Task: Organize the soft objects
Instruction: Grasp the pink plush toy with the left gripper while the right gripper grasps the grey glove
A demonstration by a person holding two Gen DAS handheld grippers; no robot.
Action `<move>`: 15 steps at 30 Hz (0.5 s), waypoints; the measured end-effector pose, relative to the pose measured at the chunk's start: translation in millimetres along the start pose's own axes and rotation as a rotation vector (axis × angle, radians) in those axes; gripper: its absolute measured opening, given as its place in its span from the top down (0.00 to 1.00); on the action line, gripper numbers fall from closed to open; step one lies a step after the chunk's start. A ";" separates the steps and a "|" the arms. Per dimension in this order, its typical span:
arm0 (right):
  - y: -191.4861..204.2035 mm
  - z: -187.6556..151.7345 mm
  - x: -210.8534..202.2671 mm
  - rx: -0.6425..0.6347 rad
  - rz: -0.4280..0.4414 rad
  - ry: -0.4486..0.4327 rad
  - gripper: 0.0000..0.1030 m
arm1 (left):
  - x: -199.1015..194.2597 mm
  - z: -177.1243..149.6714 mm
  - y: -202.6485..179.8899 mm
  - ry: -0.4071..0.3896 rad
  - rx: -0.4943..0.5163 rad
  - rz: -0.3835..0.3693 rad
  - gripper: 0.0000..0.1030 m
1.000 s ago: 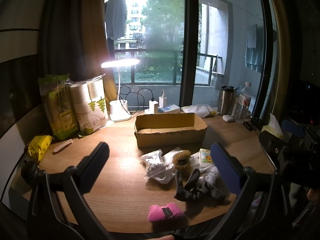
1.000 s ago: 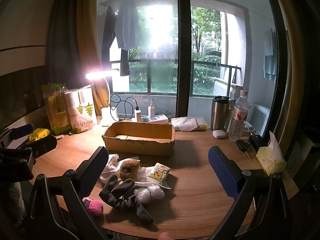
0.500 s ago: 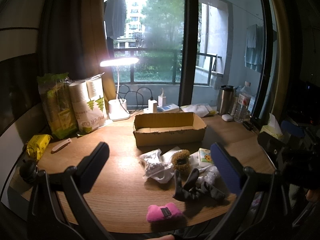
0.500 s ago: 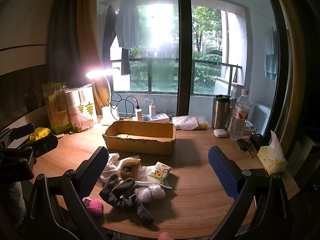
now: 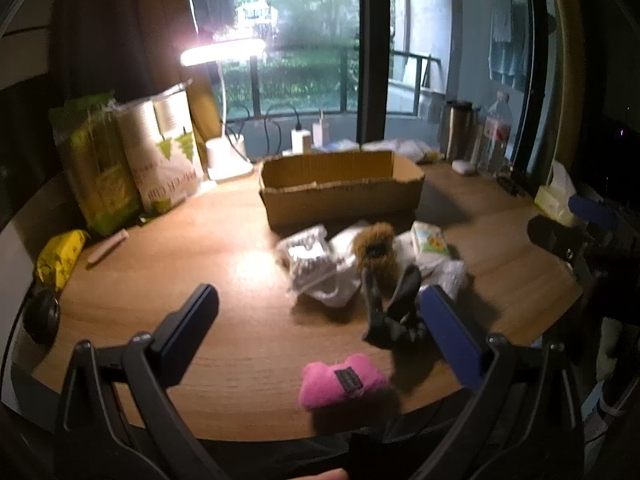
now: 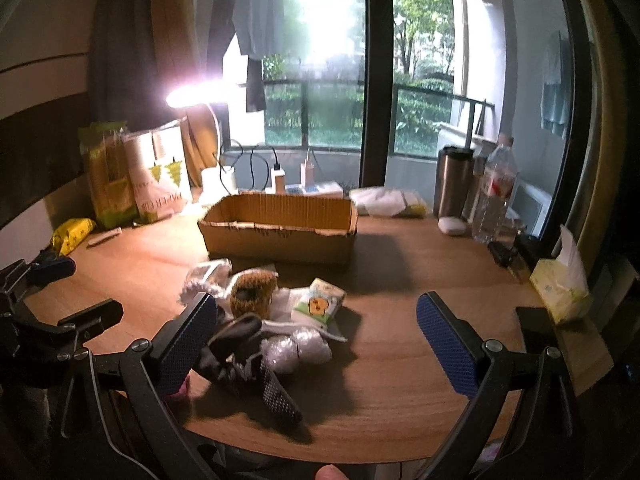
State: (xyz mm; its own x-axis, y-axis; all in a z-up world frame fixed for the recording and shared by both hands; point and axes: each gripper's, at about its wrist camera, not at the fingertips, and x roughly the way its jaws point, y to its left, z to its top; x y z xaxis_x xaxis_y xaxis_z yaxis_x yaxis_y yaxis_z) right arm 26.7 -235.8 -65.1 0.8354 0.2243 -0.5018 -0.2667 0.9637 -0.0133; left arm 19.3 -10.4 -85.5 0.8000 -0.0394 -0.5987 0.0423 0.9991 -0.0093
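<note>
Soft objects lay heaped on the wooden table (image 6: 400,360), just in front of the cardboard box (image 6: 280,232). Left to right in the right wrist view: a crinkled clear plastic bag (image 6: 206,276) at the heap's 10 o'clock; a brown fuzzy toy (image 6: 252,294) just beside it; a black glove (image 6: 244,352) at 6 o'clock, touching two shiny wrapped bundles (image 6: 298,348); a small tissue pack with a yellow cartoon (image 6: 320,302) at 2 o'clock. A pink plush (image 5: 340,380) sat apart from the heap, at its 7 o'clock near the table's front edge in the left wrist view; in the right wrist view it showed only as a sliver behind one finger.

The box stood open at 12 o'clock from the heap; its inside floor could not be seen.

Left gripper (image 5: 320,344): fingers spread wide, nothing between them, held above the near table with the pink plush below the gap. Image blurred.

Right gripper (image 6: 316,340): fingers spread wide, empty, the heap lying under its left finger.

Far left, a green packet (image 6: 106,176) and paper cup sleeve (image 6: 160,176). Lit desk lamp (image 6: 196,94) at 11 o'clock. Far right, steel tumbler (image 6: 454,182), water bottle (image 6: 494,190), tissue box (image 6: 560,288).
</note>
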 end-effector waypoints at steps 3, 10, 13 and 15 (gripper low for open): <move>-1.6 -6.8 10.1 0.005 0.009 0.032 0.01 | 15.8 -9.6 0.0 0.053 0.000 -0.014 0.01; -3.7 -24.1 31.6 0.009 0.045 0.112 0.01 | 48.3 -34.3 -3.8 0.174 0.020 -0.023 0.01; -5.0 -29.6 39.2 0.014 0.057 0.135 0.01 | 59.2 -41.5 -1.4 0.207 0.016 -0.022 0.01; -3.9 -32.0 44.6 0.017 0.071 0.149 0.01 | 65.9 -45.5 -1.0 0.232 0.016 -0.024 0.01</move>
State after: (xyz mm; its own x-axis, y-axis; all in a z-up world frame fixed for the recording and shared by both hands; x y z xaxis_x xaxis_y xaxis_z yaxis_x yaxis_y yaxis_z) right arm 49.5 -234.2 -115.1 0.7341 0.2692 -0.6234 -0.3136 0.9487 0.0404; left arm 44.7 -13.1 -161.4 0.6396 -0.0563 -0.7667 0.0704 0.9974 -0.0145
